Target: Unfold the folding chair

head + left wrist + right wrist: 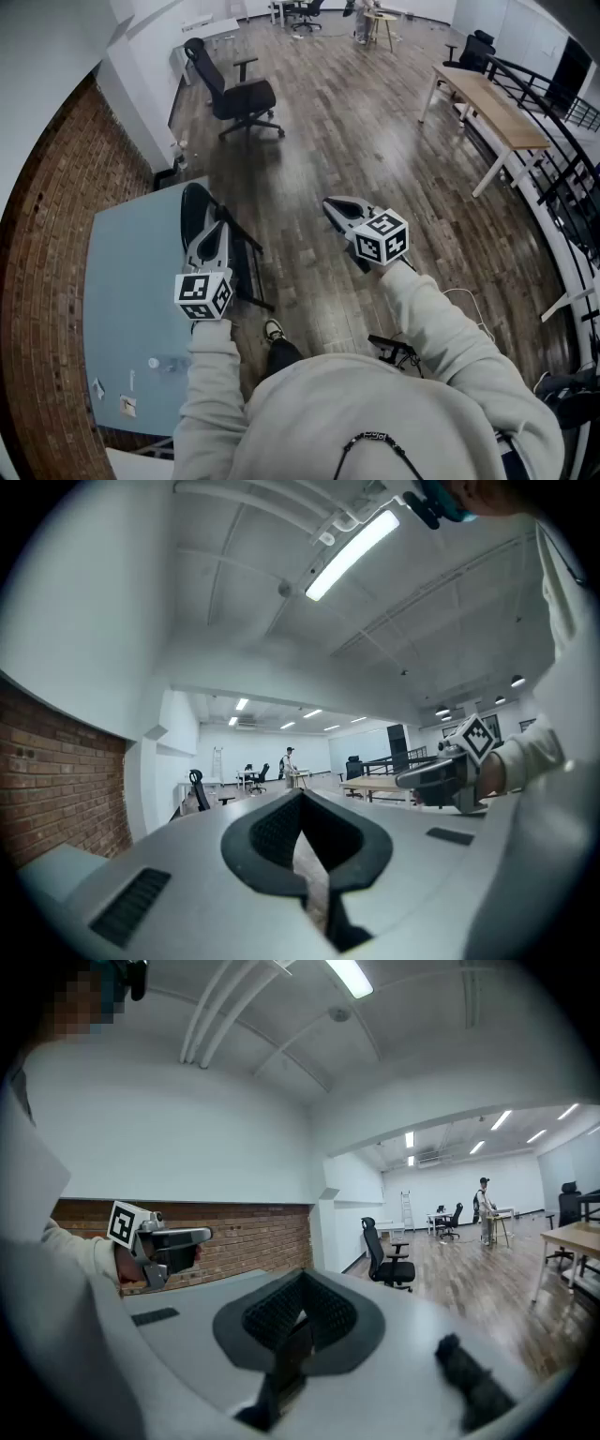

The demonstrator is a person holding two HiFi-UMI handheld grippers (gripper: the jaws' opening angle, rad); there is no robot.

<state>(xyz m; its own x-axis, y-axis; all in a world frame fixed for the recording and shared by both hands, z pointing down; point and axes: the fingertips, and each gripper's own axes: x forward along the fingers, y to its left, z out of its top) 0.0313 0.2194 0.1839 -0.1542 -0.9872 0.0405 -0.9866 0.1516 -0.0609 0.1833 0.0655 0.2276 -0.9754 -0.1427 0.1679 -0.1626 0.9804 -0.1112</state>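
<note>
The folded black chair (196, 210) leans against the edge of the blue-grey table (127, 281), its thin legs running down toward my shoe. In the head view my left gripper (218, 226) hovers just right of the chair's top, jaws shut with nothing in them. Out over the wooden floor, apart from the chair, my right gripper (330, 202) is also shut and holds nothing. The left gripper view shows its pads (281, 832) pressed together and the right gripper (441, 775) off to the side. In the right gripper view the left gripper (173, 1239) shows; the chair is hidden in both gripper views.
A black office chair (239, 94) stands further out on the floor. A long wooden table (492, 103) and a black railing (562, 141) line the right side. A brick wall (47, 234) runs behind the blue-grey table. A person (484, 1208) stands far off by a desk.
</note>
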